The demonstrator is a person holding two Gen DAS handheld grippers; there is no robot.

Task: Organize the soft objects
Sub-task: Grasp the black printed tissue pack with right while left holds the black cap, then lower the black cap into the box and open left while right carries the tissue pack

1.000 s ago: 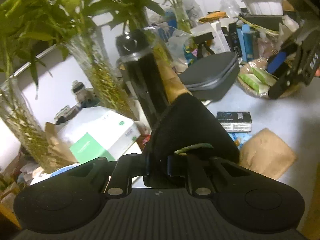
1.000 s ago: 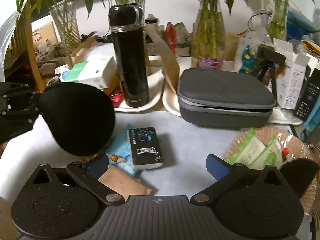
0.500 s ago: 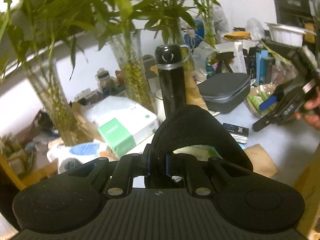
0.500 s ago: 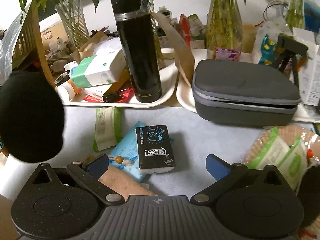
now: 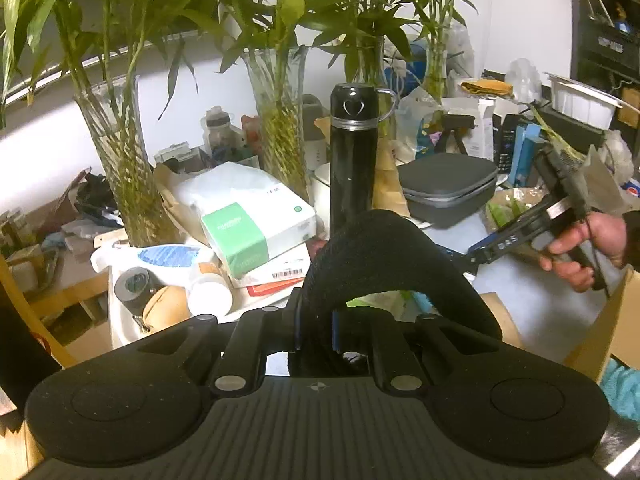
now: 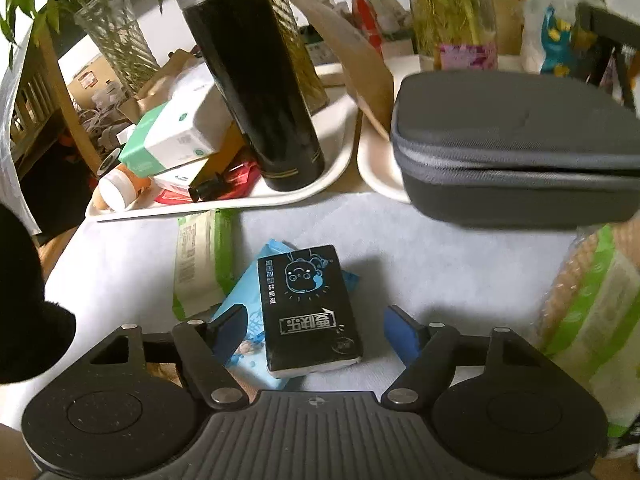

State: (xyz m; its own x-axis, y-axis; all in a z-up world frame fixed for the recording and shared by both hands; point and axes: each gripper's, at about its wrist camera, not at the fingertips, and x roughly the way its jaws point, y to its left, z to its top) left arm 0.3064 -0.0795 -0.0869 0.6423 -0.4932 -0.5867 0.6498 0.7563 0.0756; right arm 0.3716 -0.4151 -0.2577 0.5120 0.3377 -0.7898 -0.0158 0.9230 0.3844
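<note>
Left wrist — black pad (image 5: 384, 256) hiding table

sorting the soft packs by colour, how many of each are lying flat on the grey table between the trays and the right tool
black pack: 1, lying between the closing jaws of the right tool, no pad on it yet
light blue pack: 1, partly under the black one
green and white pack: 1
total: 3
</note>
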